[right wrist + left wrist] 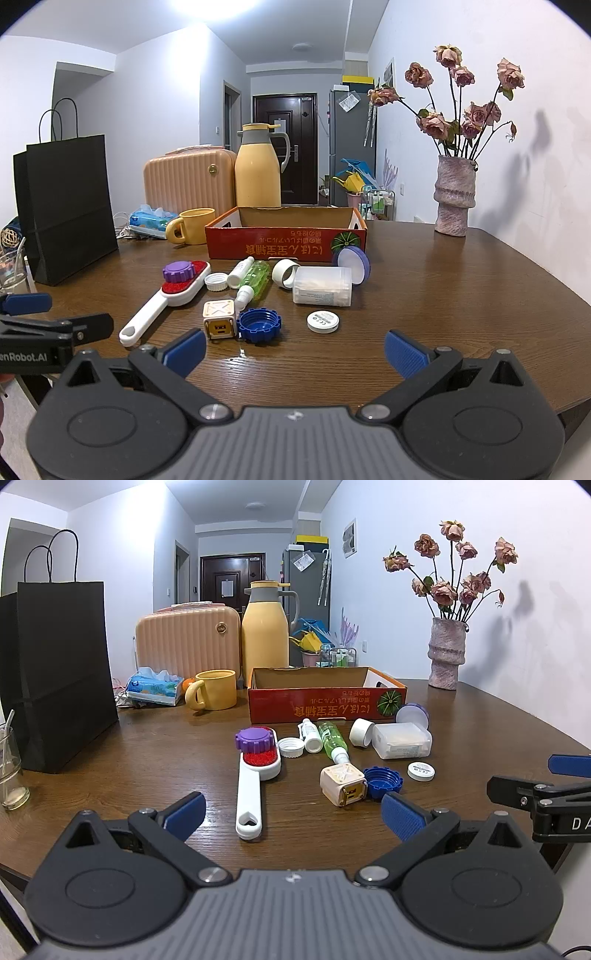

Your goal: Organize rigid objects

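Both grippers' jaws gape empty; only left view shows glass jar [11, 771].

- pretty clearly someone's home, an apartment dining spot; a wooden table [461, 295] set against a white wall, with a hallway behind it ending at a dark front door [284, 147]
- lived-in stuff on the table; a vase of dried roses [455, 195], a yellow thermos jug [265, 627] with a matching mug [216, 689], a tissue pack [155, 686]
- a small peach suitcase [186, 642] and a black paper shopping bag [62, 672] parked there too
- a grey fridge [306, 590] down the hall with umbrellas hanging on its side; boxes stacked on top
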The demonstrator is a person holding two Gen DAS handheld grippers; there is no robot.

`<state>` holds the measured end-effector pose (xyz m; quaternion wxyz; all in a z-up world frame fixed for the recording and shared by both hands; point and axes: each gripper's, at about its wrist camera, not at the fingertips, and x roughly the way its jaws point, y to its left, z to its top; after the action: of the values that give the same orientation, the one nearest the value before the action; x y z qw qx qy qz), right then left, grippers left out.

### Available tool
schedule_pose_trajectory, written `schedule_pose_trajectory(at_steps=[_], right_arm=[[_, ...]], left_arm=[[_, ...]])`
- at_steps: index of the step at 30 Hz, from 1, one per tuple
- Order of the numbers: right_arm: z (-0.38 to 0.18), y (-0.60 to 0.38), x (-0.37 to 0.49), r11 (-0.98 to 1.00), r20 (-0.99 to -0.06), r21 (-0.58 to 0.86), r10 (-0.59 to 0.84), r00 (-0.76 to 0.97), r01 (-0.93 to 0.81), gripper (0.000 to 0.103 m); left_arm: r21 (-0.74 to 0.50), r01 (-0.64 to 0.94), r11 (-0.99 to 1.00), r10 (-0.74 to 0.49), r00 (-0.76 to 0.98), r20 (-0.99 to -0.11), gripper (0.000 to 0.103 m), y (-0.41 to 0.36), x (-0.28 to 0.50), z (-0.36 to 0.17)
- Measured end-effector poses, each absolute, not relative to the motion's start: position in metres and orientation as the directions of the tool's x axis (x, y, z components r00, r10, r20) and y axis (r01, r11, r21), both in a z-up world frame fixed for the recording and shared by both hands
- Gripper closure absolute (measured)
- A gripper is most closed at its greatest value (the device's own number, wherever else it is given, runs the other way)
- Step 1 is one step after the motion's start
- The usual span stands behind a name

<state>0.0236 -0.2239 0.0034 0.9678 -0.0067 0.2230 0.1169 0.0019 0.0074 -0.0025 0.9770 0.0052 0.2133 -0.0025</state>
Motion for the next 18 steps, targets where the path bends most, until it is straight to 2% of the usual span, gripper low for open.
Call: schedule_pose_trajectory(at_steps=[18], right_arm=[[0.0036,-0.2240,0.0236,0.973,-0.430,0.036,0.222,0.875,-0.229,0.000]], left_arm=[[0.008,0.004,1.000,-0.001,0.910,-0.414,0.000,0.0076,0.0013,-0.0002]])
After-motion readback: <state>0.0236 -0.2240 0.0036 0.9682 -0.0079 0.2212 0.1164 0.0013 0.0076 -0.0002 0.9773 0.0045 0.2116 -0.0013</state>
